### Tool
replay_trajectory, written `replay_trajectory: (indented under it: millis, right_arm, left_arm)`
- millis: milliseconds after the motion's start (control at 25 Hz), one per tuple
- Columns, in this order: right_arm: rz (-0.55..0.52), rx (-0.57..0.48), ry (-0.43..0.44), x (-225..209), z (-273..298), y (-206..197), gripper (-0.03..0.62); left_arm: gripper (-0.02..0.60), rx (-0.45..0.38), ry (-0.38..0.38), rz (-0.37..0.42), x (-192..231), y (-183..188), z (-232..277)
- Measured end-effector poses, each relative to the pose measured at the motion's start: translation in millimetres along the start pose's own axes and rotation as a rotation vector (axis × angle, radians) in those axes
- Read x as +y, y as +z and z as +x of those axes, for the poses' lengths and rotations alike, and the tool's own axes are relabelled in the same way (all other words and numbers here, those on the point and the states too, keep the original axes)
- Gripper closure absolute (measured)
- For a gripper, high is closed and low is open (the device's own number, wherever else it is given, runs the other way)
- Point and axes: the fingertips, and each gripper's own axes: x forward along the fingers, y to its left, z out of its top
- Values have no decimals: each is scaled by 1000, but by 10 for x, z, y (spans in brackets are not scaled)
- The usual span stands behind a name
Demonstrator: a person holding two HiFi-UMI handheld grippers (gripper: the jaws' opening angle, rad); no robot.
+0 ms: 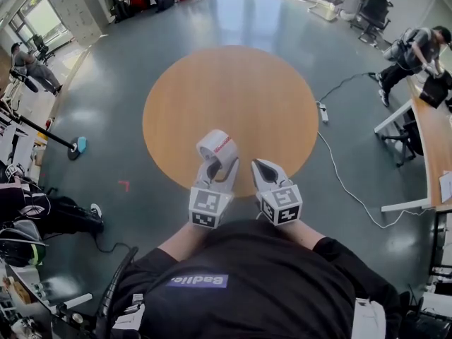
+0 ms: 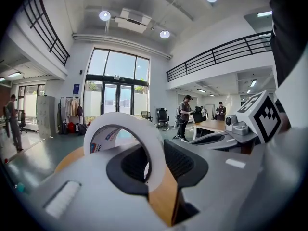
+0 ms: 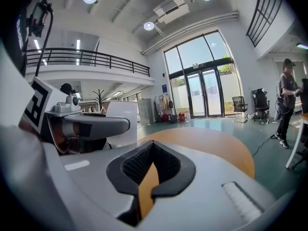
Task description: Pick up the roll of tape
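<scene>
A person in a black shirt [image 1: 247, 281] is holding both hand-held grippers out over a grey-green floor [image 1: 353, 41]. The left gripper [image 1: 219, 165] is grasping a white roll of tape with red print on its side [image 1: 217, 149]. The roll is standing on edge at the jaw tips, up off the floor, above the near edge of a round orange floor patch [image 1: 233, 97]. The right gripper [image 1: 267, 169] is hanging just beside the left one, clenched on nothing. At the right edge, another person [image 1: 417, 51] is bending over a long wooden desk [image 1: 431, 133].

In the left gripper view, the roll is filling the gap between the jaws. Its white band is arching up out of the black ribbed pads [image 2: 185, 165], which are pressing on it from both sides. A printed cardboard core [image 2: 103, 141] is showing inside the ring. The right gripper's cube with square markers [image 2: 262, 117] is sitting at the right.

In the right gripper view, the jaws are meeting at their tips, with nothing between them. Only a narrow slit of orange floor is showing lower down. At the left, the other gripper is holding the roll, well clear of the floor.
</scene>
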Motion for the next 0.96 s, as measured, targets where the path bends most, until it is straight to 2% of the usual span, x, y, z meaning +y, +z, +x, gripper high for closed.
replay_trajectory:
  millis: [960]
  right_arm:
    - [10, 3, 6, 14, -48, 12, 591]
  left_arm:
    - [460, 4, -29, 32, -121, 21, -40]
